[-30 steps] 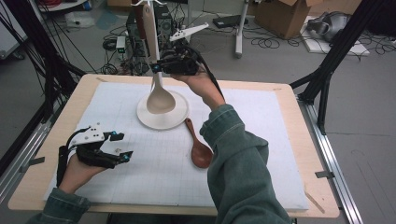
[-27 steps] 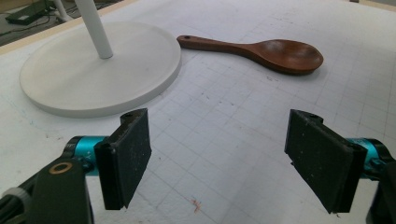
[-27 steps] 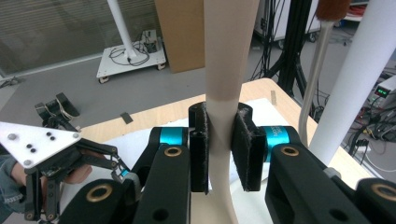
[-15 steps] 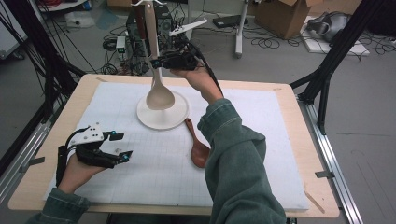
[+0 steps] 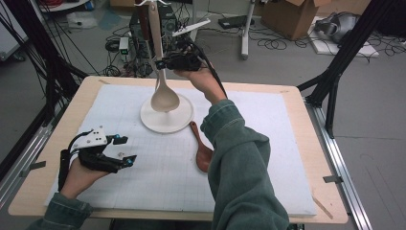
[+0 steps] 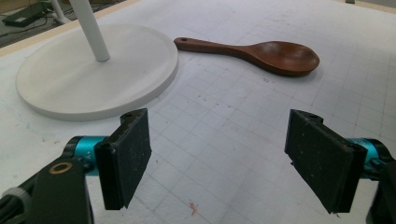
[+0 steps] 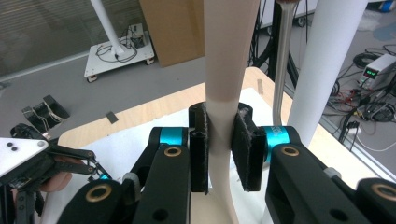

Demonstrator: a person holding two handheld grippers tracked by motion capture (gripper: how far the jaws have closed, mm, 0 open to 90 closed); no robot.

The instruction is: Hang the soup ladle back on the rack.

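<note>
Gripping the pale spoon mid-handle above the stand, right claw risks it pivoting and clipping the pole; left claw sits wide, empty on the bench.

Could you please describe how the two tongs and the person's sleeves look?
Both tongs, left and right, are black with flat dark pads, turquoise collars and brass-coloured rivets. A pale grey three-cornered plate tops the left one. Black cables trail away. The sleeves are green denim.
</note>
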